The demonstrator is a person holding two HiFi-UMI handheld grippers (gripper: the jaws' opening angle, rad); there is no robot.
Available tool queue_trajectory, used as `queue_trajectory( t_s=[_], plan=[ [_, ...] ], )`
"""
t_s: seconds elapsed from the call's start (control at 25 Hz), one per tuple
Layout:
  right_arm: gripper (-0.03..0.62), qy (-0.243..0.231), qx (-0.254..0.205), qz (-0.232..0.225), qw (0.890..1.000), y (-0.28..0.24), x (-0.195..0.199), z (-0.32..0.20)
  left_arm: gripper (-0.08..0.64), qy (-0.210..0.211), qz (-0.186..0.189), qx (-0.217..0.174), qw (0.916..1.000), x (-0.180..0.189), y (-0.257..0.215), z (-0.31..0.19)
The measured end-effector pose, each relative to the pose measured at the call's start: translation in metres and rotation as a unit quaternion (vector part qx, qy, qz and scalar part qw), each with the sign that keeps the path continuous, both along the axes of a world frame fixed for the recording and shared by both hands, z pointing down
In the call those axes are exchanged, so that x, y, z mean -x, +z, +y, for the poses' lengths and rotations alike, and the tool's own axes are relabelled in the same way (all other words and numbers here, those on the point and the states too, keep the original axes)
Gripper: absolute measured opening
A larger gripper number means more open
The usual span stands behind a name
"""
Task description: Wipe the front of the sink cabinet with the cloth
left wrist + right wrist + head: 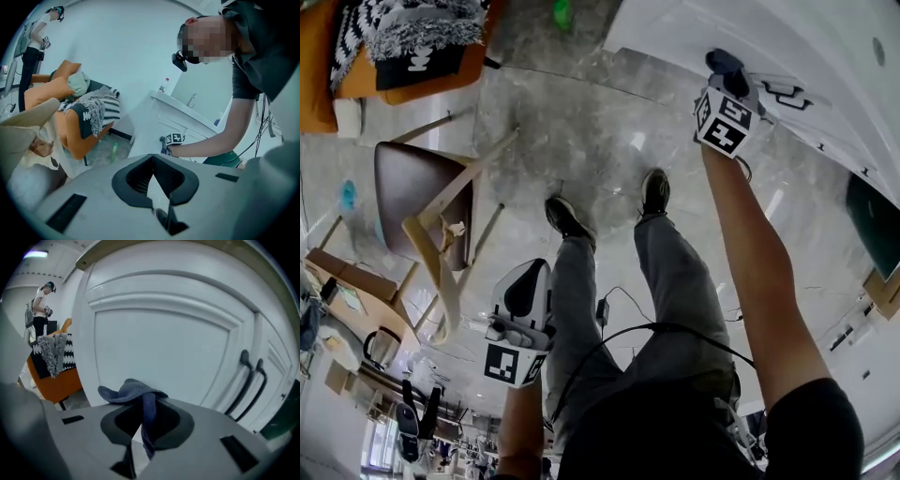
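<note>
Blue-grey terry cloth (pixel 136 392) is pinched in the right gripper (pixel 140 425). Its jaws are closed narrowly on a twisted tail of the fabric, and the rest bunches out past the tips in a loose fold. That fold sits at the lower part of the white cabinet door (pixel 159 343), below its raised frame and well left of the two dark handles (pixel 251 380). It seems to be pressing on the panel, though the wide-angle view does not settle whether it is touching or just short of it.

I judge this to be the wiping step itself, or the moment of setting the cloth to the door. Most of the front looks yet to be covered. The next move calls for keeping the bunched part flat against the panel and sweeping it across. The grip has to stay firm so the tail does not slip out, and the jaw tips should not scrape the paint.

The left gripper (pixel 153 159) hangs low by the person's legs, well apart from the cabinet. Its jaws are together at the tips and hold nothing.
</note>
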State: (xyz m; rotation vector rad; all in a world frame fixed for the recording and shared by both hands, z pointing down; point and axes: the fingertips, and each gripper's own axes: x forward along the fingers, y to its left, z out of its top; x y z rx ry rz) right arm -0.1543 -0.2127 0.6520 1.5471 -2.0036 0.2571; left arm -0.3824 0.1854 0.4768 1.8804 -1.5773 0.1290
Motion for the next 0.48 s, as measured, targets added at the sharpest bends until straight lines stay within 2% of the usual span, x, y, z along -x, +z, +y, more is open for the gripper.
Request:
queue_trajectory(
  t_s=[0.2, 0.28, 0.4, 0.48],
  plan=[
    [0.051, -0.059, 0.036, -0.033, 0.997, 0.041, 0.091, 0.011, 0.005, -0.003, -0.005, 0.007, 1.0000, -0.002, 0.013, 0.007],
    [0.051, -0.063, 0.045, -0.046, 0.996, 0.054, 0.109, 0.012, 0.005, -0.006, -0.008, 0.008, 0.9999, -0.002, 0.018, 0.008],
    [0.051, -0.077, 0.052, -0.037, 0.995, 0.074, 0.103, 0.011, 0.005, -0.012, -0.007, 0.006, 0.9999, -0.004, 0.027, 0.008],
    [0.051, -0.077, 0.059, -0.011, 0.995, 0.094, 0.074, 0.009, 0.005, -0.013, -0.006, 0.003, 0.9999, -0.007, 0.032, 0.007]
  ],
)
